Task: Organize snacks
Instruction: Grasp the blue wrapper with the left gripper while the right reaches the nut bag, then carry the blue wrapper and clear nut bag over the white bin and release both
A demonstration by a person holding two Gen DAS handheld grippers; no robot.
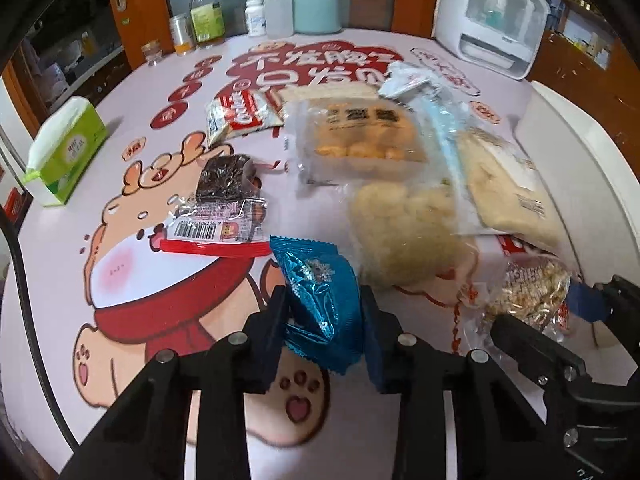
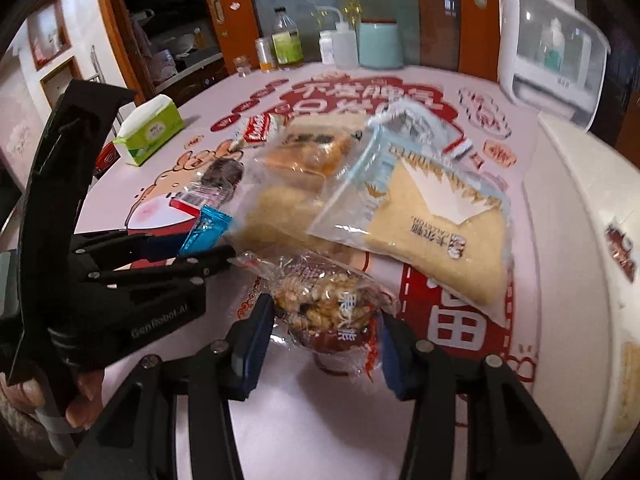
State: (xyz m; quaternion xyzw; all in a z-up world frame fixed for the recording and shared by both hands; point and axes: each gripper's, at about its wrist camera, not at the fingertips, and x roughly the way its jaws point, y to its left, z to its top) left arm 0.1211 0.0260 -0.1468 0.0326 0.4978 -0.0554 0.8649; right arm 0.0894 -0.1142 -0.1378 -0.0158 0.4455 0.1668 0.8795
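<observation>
My left gripper (image 1: 324,308) is shut on a blue foil snack packet (image 1: 316,280), which stands tilted between its pads over the cartoon tablecloth (image 1: 120,272). To its right, my right gripper (image 2: 326,316) is shut on a clear packet of nut and grain bar (image 2: 320,300) with red print. Each wrist view shows the other tool: the right gripper (image 1: 536,308) sits at the far right, the left gripper (image 2: 200,248) at the left with the blue packet (image 2: 208,228). Beyond both lies a pile of snack bags: bread (image 1: 352,136), pale puffs (image 1: 400,232) and crackers (image 1: 508,184).
A dark snack packet (image 1: 228,184) and a red-and-white one (image 1: 240,116) lie left of the pile. A green tissue pack (image 1: 64,160) sits at the left edge. Bottles (image 1: 206,12), a teal canister (image 1: 316,8) and a white appliance (image 1: 492,20) line the back. A white bin (image 1: 580,160) borders the right.
</observation>
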